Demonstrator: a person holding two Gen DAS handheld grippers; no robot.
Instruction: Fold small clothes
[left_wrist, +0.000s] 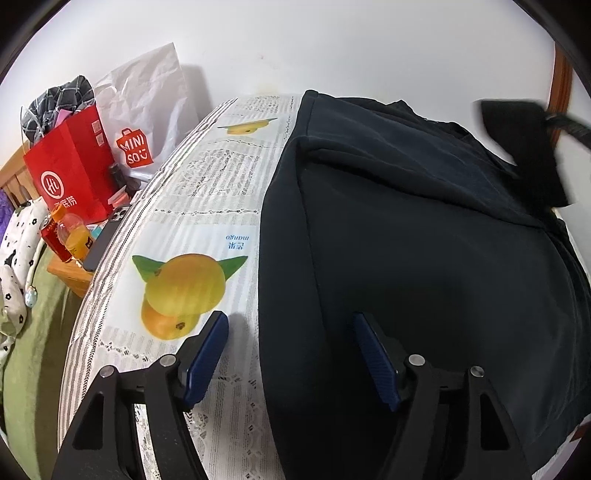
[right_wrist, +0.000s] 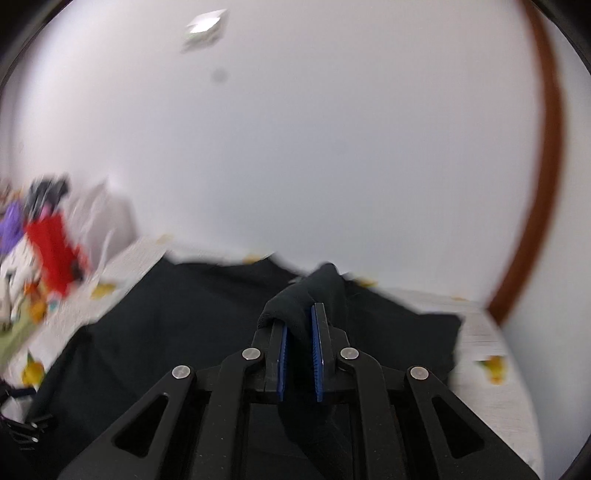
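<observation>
A black garment (left_wrist: 424, 258) lies spread on the table with the mango-print cloth (left_wrist: 192, 229), one flap folded over at its far side. My left gripper (left_wrist: 290, 325) is open and empty, low over the garment's left edge, one finger over the cloth and one over the fabric. My right gripper (right_wrist: 300, 317) is shut on a bunched fold of the black garment (right_wrist: 184, 314) and holds it lifted above the rest; that view is blurred. The right gripper also shows as a dark blur at the left wrist view's right edge (left_wrist: 532, 147).
A red paper bag (left_wrist: 70, 173) and a white Miniso bag (left_wrist: 147, 122) stand at the far left against the wall. An orange juice bottle (left_wrist: 74, 236) and a phone (left_wrist: 107, 236) sit beside the table's left edge. A wooden door frame (right_wrist: 546, 184) rises at right.
</observation>
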